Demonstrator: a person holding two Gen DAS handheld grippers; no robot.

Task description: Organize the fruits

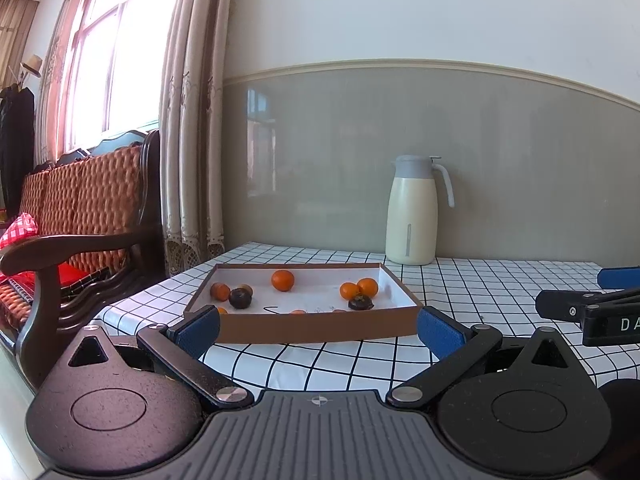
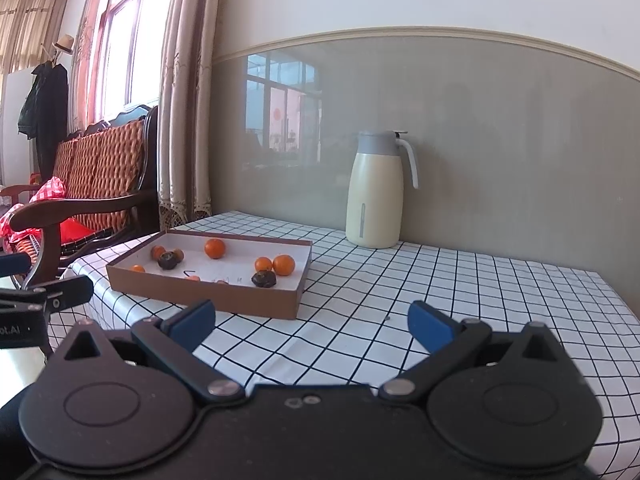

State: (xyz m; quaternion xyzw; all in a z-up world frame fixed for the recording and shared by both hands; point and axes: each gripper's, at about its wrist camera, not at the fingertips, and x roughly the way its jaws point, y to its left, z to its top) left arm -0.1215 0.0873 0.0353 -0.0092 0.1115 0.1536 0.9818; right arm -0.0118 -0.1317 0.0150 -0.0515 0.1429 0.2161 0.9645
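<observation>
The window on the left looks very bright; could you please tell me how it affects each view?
Left wrist view: window blown out white, no detail outside; right wrist view: milder glare, and the glossy wall panel mirrors window frames; tray of fruit stays evenly lit in both.

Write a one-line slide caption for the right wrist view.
Open right tongs hover over a checked tablecloth, facing a shallow box of oranges and dark fruit, jug behind.
</observation>
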